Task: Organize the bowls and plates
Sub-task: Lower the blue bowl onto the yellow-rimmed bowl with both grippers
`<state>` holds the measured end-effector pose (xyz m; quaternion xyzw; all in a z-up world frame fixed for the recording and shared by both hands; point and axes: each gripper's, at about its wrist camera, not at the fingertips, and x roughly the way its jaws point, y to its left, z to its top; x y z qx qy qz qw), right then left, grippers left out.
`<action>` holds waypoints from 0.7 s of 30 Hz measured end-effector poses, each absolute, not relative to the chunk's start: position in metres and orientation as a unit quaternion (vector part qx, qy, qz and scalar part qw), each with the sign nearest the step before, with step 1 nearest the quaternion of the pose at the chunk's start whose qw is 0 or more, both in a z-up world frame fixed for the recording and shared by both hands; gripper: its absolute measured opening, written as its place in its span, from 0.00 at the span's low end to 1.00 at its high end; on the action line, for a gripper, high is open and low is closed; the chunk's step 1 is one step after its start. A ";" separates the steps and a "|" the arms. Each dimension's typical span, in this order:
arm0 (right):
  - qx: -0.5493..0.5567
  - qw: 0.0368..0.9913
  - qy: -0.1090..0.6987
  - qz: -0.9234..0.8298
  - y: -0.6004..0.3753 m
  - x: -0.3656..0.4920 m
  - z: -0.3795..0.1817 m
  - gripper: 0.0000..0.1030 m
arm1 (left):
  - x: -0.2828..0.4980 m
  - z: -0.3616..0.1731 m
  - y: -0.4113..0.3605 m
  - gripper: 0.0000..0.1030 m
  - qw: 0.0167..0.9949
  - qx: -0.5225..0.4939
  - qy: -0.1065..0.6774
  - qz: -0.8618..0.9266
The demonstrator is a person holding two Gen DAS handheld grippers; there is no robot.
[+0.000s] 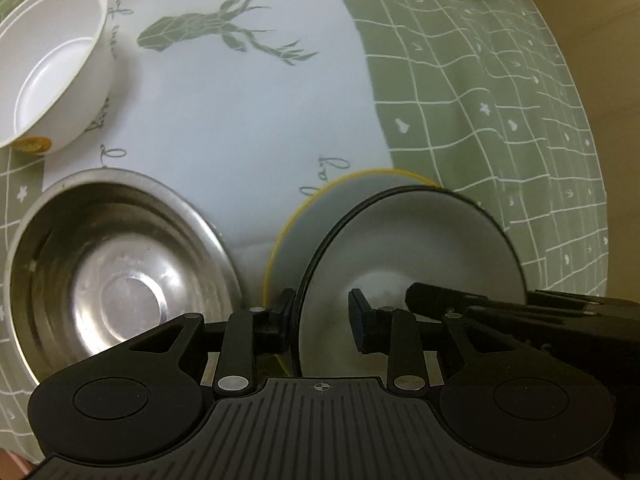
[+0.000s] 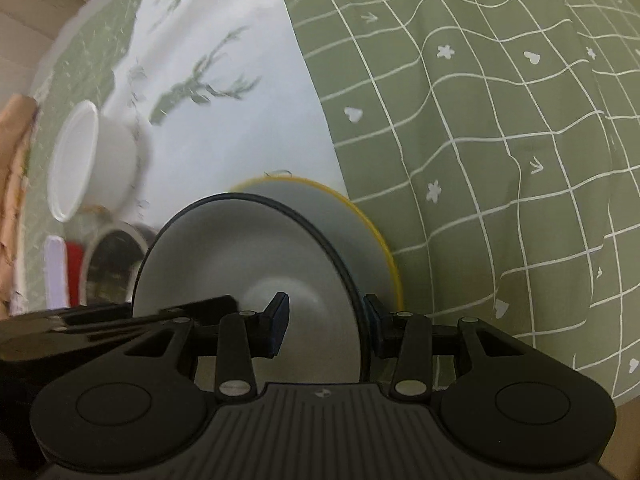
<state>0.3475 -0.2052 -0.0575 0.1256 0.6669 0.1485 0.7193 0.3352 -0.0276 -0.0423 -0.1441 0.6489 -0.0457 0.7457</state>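
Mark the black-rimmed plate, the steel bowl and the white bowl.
black-rimmed plate (image 1: 412, 248): left wrist view, grey inner face.
steel bowl (image 1: 120, 264): left wrist view, inner wall.
white bowl (image 1: 52, 76): left wrist view, inside.

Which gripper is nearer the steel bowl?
Left. The left gripper is right beside the steel bowl. The right gripper is on the far side of the black-rimmed plate, beyond the left one.
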 end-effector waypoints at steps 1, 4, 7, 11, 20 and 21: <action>0.129 0.718 0.667 0.148 -0.206 0.347 -0.060 0.41 | 0.335 -0.042 -0.025 0.31 0.746 -0.151 0.646 -0.047; 0.134 0.719 0.667 0.145 -0.209 0.350 -0.062 0.41 | 0.338 -0.039 -0.021 0.27 0.748 -0.153 0.644 -0.049; 0.134 0.721 0.664 0.145 -0.209 0.352 -0.059 0.41 | 0.339 -0.037 -0.023 0.27 0.747 -0.150 0.646 -0.042; 0.120 0.730 0.657 0.144 -0.209 0.354 -0.050 0.41 | 0.338 -0.034 -0.022 0.26 0.751 -0.143 0.643 -0.040; 0.097 0.740 0.650 0.141 -0.205 0.358 -0.042 0.41 | 0.337 -0.031 -0.020 0.24 0.754 -0.136 0.641 -0.042; 0.095 0.741 0.650 0.141 -0.204 0.357 -0.042 0.41 | 0.337 -0.031 -0.020 0.24 0.754 -0.136 0.641 -0.043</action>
